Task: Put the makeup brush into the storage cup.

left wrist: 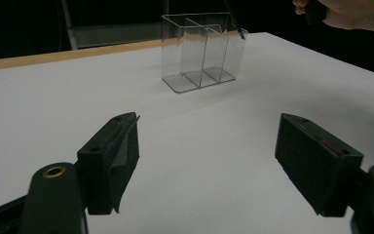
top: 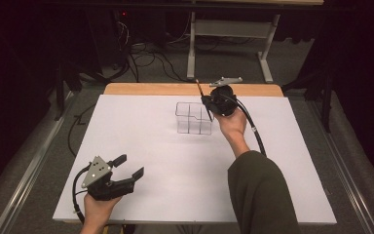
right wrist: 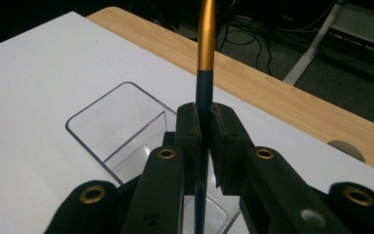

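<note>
A clear divided organizer [top: 193,118] is standing alone toward the far middle of the white table [top: 151,161]. The right gripper [top: 208,103] is hovering over it, holding a pen [right wrist: 205,58] and blocking access from above.

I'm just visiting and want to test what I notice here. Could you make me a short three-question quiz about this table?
1. True or false: the left gripper is shut on something.
2. What does the right gripper hold? A) a slim pen-like stick B) a spoon C) nothing
3. Fill in: the clear organizer stands on the white ____.

Key: 1 false, its jaws stand apart and empty; 2 A; 3 table.
</note>
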Available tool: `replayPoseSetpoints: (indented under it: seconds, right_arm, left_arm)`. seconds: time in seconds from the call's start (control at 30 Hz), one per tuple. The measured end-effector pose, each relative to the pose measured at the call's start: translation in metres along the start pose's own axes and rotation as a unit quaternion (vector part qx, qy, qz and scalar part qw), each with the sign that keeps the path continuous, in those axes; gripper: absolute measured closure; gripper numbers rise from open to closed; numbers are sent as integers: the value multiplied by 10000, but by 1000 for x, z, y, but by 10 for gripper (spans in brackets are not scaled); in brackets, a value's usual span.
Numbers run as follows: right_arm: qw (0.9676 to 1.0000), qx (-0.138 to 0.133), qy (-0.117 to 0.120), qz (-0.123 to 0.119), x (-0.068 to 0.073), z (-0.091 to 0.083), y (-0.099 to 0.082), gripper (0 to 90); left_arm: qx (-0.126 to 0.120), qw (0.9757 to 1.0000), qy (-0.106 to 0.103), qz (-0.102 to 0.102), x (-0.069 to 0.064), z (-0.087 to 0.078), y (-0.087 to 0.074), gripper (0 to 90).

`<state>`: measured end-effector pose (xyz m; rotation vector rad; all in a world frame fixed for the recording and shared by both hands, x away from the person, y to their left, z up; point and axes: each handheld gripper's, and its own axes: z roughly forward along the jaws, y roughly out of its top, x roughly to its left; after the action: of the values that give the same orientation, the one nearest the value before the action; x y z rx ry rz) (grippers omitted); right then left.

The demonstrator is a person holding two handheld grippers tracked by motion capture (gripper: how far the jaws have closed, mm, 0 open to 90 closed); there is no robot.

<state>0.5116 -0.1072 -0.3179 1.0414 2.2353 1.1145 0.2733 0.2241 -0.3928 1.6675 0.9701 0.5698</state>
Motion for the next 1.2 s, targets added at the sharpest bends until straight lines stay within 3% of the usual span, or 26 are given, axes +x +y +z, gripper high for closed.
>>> replayPoseSetpoints:
  seconds: [0.27,0.67,0.83,1.2]
  right_arm:
    - [10000,76,25,50,-2,1,-2,841]
    - [9998,72,32,182,-1,-1,-3,664]
    - [9999,70,35,104,1,-5,-5,602]
    - [9997,-19,207,152,1,-18,-8,532]
  left_arm:
    - [-13,10000,6,0,-1,0,0,244]
    - [-27,10000,87,32,0,-1,0,244]
    - [5,10000,78,51,0,-1,0,243]
    - [27,10000,69,13,1,1,0,242]
